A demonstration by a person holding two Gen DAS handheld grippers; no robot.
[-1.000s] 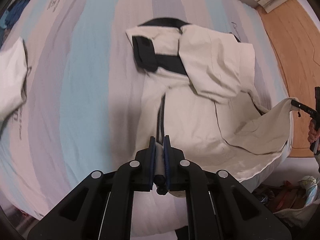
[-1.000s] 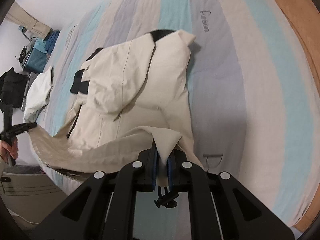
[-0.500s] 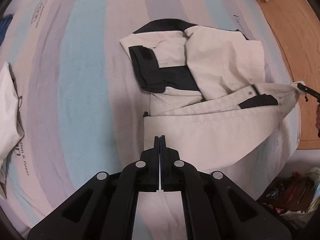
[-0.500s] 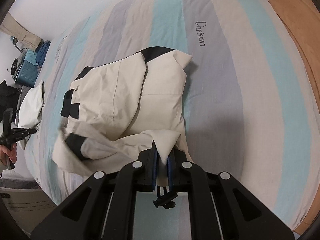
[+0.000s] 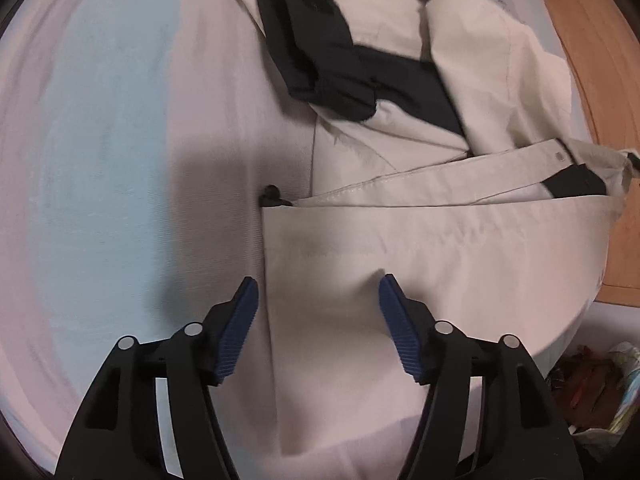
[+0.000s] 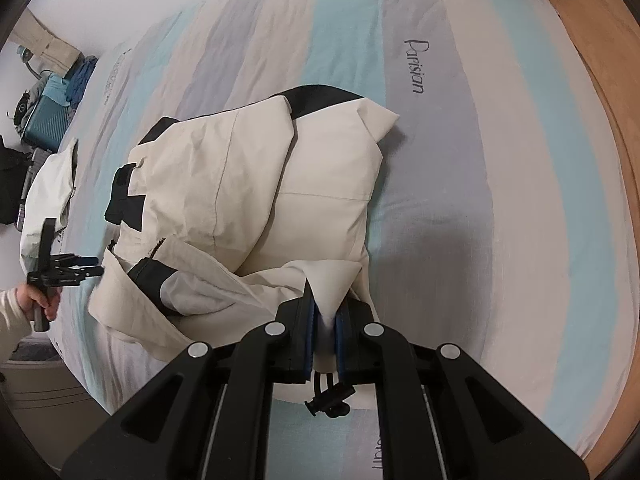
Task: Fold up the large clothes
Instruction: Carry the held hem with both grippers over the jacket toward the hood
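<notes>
A cream jacket with black panels [image 6: 248,184] lies partly folded on the striped bed; it also shows in the left wrist view [image 5: 420,240]. Its bottom hem is folded up over the body. My right gripper [image 6: 324,312] is shut on a pinched corner of the jacket's hem. My left gripper [image 5: 318,304] is open and empty, its blue pads [image 5: 236,332] spread over the folded hem's left edge. It also shows in the right wrist view [image 6: 76,270], just left of the jacket.
The bed sheet [image 6: 440,160] has blue, grey and cream stripes. A second pale garment [image 6: 52,184] lies at the bed's left side. Luggage and clothes [image 6: 44,120] stand beyond it. Wooden floor [image 5: 592,60] lies right of the bed, with bags [image 5: 592,384] below.
The hem was carried up and folded over the jacket body. My left gripper let go of the hem and opened wide. My right gripper stays shut on its corner.
</notes>
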